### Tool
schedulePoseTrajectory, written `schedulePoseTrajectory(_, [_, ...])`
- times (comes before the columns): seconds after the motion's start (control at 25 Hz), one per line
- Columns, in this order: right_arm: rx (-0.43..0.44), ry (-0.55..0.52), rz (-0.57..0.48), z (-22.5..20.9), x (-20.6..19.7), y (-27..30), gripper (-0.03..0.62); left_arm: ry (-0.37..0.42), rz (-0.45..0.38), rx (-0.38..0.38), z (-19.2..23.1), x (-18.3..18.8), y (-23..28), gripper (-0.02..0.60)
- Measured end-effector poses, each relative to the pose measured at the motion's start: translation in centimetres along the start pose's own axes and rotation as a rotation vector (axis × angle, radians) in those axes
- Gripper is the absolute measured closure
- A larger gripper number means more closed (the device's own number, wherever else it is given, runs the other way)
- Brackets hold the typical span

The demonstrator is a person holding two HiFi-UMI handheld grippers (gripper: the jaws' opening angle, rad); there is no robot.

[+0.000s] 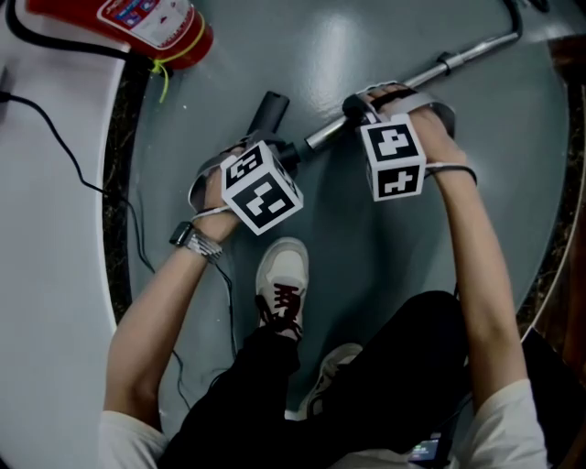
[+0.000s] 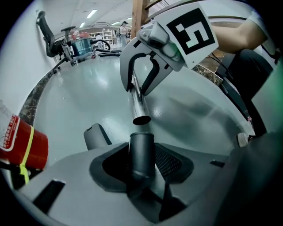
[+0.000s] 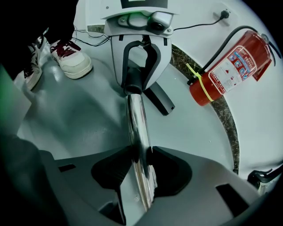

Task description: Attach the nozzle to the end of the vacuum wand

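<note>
The chrome vacuum wand (image 1: 458, 57) lies slantwise over the grey floor. My right gripper (image 1: 371, 110) is shut on it near its lower end, and the tube (image 3: 139, 145) runs between the jaws in the right gripper view. My left gripper (image 1: 275, 156) is shut on the dark grey nozzle (image 1: 270, 108), with the jaws clamped on its round neck (image 2: 141, 154). In the left gripper view the wand's open end (image 2: 141, 118) is lined up with the neck's mouth, a small gap apart. The nozzle's flat head (image 2: 95, 134) sticks out to the side.
A red fire extinguisher (image 1: 156, 27) lies at the upper left beside a dark stone border (image 1: 119, 183). A black cable (image 1: 55, 137) trails over the white floor. The person's shoes (image 1: 282, 275) stand just below the grippers. An office chair (image 2: 48, 37) stands far off.
</note>
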State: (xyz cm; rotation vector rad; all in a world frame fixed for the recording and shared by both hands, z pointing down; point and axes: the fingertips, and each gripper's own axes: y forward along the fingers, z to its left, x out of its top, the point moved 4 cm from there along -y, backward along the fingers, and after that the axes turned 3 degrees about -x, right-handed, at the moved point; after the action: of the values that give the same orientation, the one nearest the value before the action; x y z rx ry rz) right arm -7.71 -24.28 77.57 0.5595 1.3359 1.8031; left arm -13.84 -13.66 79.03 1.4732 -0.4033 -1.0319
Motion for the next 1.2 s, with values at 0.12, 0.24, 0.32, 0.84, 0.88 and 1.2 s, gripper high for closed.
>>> schedulePoseTrajectory(0.12, [-0.004,0.0,-0.011,-0.2,0.4,-0.2,0.436,-0.029,-0.047,0.009,0.0,0.6,-0.1,0.402])
schedulePoseTrajectory(0.24, [-0.005,-0.001,-0.012,-0.2,0.5,-0.4,0.436,-0.046,-0.097,0.024,0.1,1.1,-0.3,0.402])
schedulePoseTrajectory(0.32, [-0.001,-0.002,-0.012,-0.1,0.5,-0.3,0.436,-0.06,-0.12,0.027,0.1,1.3,-0.4,0.402])
schedulePoseTrajectory(0.84, [-0.005,0.005,-0.007,0.0,0.7,0.2,0.436,-0.111,-0.141,0.006,-0.1,1.7,-0.3,0.403])
schedulePoseTrajectory(0.88, [-0.007,0.008,-0.007,0.0,0.7,0.2,0.436,-0.116,-0.145,0.004,0.0,1.8,-0.3,0.403])
schedulePoseTrajectory(1.2, [-0.019,0.014,-0.002,0.0,0.8,-0.2,0.436,-0.18,-0.177,0.012,0.5,2.0,-1.2,0.403])
